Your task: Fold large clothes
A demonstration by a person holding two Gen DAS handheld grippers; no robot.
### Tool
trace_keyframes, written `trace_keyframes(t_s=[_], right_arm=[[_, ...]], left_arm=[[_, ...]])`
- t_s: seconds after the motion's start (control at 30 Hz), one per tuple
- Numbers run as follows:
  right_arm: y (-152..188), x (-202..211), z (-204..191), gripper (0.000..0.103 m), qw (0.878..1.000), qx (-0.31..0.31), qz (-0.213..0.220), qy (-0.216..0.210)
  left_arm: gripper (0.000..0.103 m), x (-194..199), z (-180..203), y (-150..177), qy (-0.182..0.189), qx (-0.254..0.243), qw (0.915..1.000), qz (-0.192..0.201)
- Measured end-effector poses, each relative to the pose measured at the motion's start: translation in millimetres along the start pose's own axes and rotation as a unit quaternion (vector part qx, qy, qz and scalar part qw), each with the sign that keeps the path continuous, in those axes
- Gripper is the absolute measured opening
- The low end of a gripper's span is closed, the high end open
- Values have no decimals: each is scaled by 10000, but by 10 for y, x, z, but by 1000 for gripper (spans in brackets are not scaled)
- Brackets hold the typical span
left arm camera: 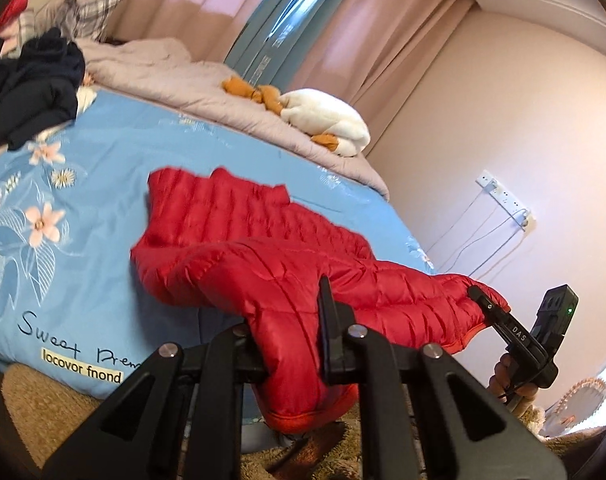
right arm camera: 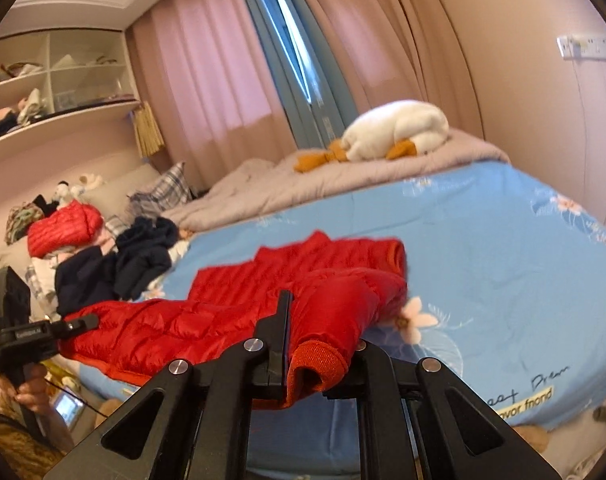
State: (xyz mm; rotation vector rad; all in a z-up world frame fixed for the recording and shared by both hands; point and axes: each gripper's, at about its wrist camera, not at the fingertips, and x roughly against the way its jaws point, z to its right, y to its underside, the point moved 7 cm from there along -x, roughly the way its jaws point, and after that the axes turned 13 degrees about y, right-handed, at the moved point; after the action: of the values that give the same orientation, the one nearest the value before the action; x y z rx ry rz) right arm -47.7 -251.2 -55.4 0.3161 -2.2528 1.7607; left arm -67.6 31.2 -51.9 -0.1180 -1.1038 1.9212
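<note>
jacket (left arm camera: 263, 248) on bed (left arm camera: 103, 184)

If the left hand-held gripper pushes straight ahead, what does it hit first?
Nothing new: the left hand-held gripper is already shut on the red down jacket. Beyond it lies more jacket, then probably the blue floral bedspread.

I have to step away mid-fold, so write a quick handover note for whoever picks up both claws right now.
Left claw: shut on the hem end of the red quilted puffer jacket, at the bed's near edge.
Right claw: shut on the jacket's ribbed cuff.
Jacket: spread across the blue floral bedsheet, collar end pointing toward the grey duvet, near end hanging over the edge.
Done: jacket is gripped at both ends; no clear fold is visible.
Left: probably fold the sleeves in, then fold the body over. A dark navy clothes pile and another red garment sit near the pillows.
</note>
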Motion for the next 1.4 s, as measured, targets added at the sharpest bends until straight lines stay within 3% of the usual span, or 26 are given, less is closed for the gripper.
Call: trace_keyframes(t_s=[0.23,1.4], right_arm=[[-90,90,4,12,9997,-62,241,-24],[-329,-527,-67,12,9997,-195,24,151]], left_arm=[[14,118,108,-66,118,-206,9997,95],[15,-440,-360,-633,-18,34,9999,124]])
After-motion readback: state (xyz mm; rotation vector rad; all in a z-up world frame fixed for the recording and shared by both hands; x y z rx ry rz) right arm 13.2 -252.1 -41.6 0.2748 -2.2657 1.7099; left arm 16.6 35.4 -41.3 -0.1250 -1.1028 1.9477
